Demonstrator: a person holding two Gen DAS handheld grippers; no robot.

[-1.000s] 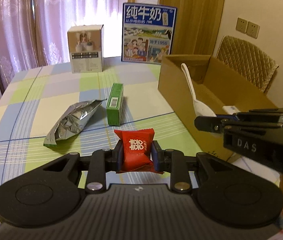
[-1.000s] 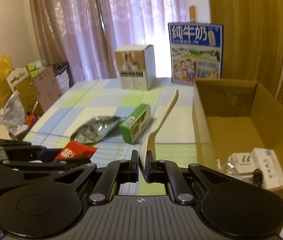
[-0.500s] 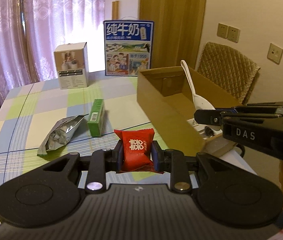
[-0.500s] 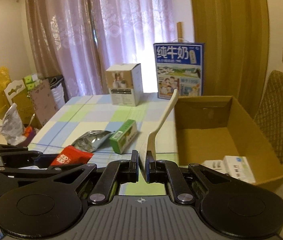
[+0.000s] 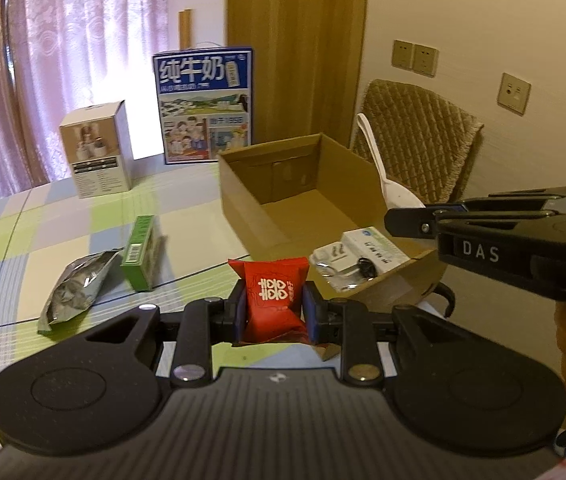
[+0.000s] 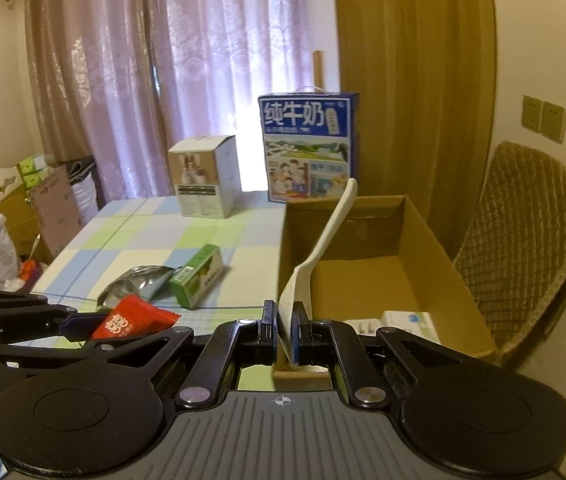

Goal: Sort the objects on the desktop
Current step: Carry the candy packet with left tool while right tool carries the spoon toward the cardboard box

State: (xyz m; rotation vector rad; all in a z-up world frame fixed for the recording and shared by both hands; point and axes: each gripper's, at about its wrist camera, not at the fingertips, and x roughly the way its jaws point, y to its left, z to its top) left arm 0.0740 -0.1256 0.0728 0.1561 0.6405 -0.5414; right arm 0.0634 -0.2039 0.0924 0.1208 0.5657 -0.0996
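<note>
Item in hand, one: a small red foil snack packet with white double-happiness print (image 5: pixel 275 300), standing upright and pinched across its width between the pads of the left gripper (image 5: pixel 275 312), held above the near edge of the table. Item in hand, two: a white plastic rice spoon (image 6: pixel 315 256), clamped by its broad blade in the right gripper (image 6: pixel 283 328), whose jaws are pressed nearly together on it; its long axis runs up and away from the fingers, handle end highest and leaning toward the far wall. Destination, by my judgement: an open brown cardboard box (image 5: pixel 251 216) at the table's right side, already holding a white carton and a clear-wrapped white item at its near end. The relation that matters: the box lies ahead and to the right of the packet, while the spoon is just at the box's near left corner, so the right gripper is the nearer of the two and would need only to carry forward over the wall before opening. Still on the checked green, blue and cream tablecloth (image 5: pixel 63 240): a crumpled silver foil pouch (image 5: pixel 75 284) and, just beside it, a slim green rectangular carton (image 5: pixel 139 252). At the far edge: a white cube-shaped product box (image 5: pixel 97 148) and a blue milk carton case with a handle (image 5: pixel 203 104). Behind the box, a quilted tan chair (image 6: pixel 523 240).
</note>
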